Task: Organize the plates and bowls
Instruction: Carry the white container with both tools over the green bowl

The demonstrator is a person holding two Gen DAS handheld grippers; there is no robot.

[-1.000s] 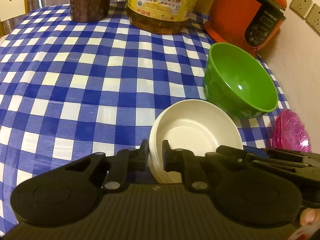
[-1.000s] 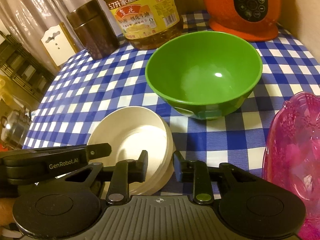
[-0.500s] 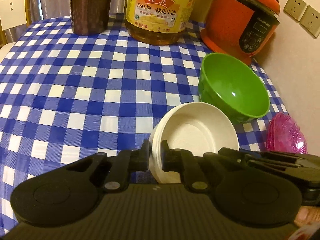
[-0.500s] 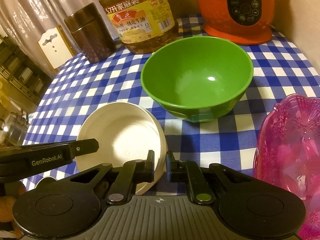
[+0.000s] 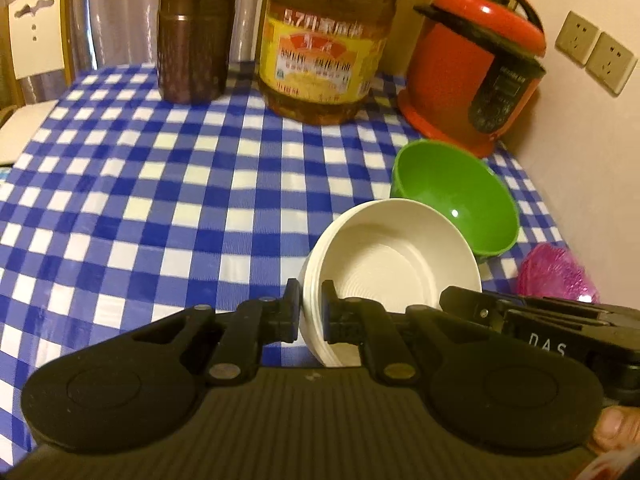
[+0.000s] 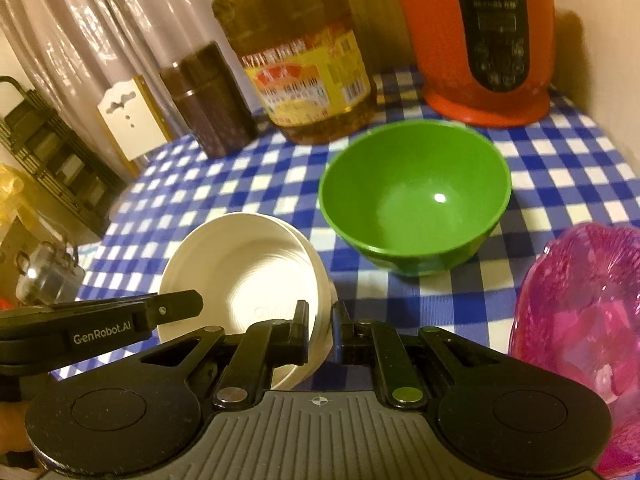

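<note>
A brown canister (image 5: 192,40), a big oil jug (image 5: 326,46) and an orange rice cooker (image 5: 476,64) are standing along the back of the checked counter (image 5: 160,184). A glossy green bowl (image 6: 416,196) is sitting just beyond the smooth, ribbed white bowl stack (image 5: 388,264), with a textured pink dish (image 6: 580,320) beside it. The left gripper (image 5: 310,312) and right gripper (image 6: 320,328) are both pinching the stack's rim, tilting it above the cloth, fingers (image 6: 300,328) clamped either side.

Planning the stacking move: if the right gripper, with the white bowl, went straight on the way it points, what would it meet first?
Probably the green bowl, just ahead of the right gripper and the white bowl; depth is unclear.
</note>
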